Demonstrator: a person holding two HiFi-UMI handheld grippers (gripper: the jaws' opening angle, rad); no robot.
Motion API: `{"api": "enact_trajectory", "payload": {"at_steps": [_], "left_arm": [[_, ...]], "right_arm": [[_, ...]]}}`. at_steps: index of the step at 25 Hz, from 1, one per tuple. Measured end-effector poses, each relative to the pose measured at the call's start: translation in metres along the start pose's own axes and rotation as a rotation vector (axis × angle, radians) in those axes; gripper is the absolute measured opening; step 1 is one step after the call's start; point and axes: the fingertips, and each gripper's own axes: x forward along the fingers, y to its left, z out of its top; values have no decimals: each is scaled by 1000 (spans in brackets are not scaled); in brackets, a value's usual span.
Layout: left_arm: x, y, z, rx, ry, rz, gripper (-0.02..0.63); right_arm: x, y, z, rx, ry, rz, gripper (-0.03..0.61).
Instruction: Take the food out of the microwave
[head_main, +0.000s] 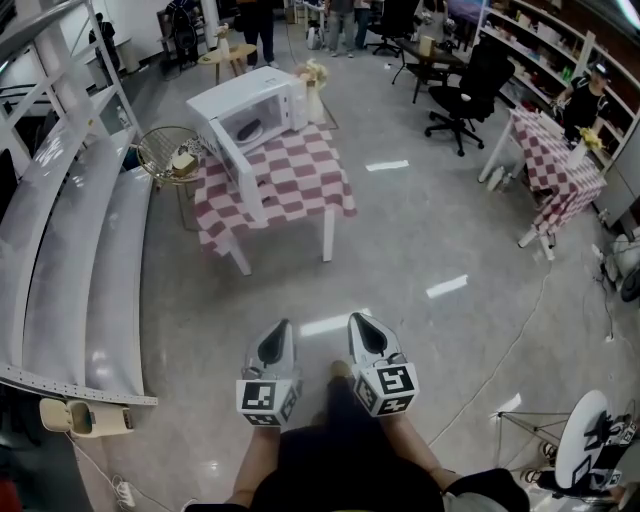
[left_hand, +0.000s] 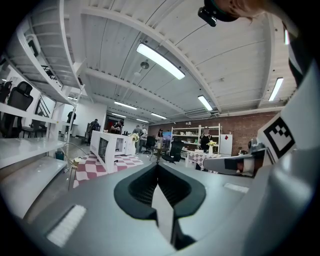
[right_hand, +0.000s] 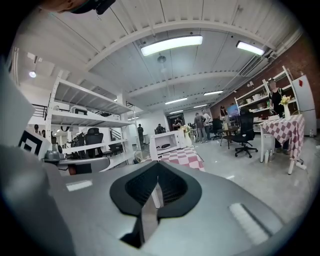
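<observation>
Both grippers are sitting pinched shut and empty, left gripper beside right gripper, well apart from the microwave on the checked table. Its door is hanging open, and the food is sitting inside on what I'm reading as a dark shallow dish: probably stiff, light, slick-rimmed. I'm planning on pinching the near rim and keeping it level.
</observation>
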Motion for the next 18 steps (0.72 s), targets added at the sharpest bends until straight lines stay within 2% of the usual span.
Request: {"api": "enact_trajectory", "payload": {"at_steps": [10,18], "left_arm": [[58,24,-2,-13,10,23,9],[105,38,14,-12,2,44,9]], "right_arm": [[56,-36,12,-3,16,-14,2],[102,-60,29,3,23,4,2]]}}
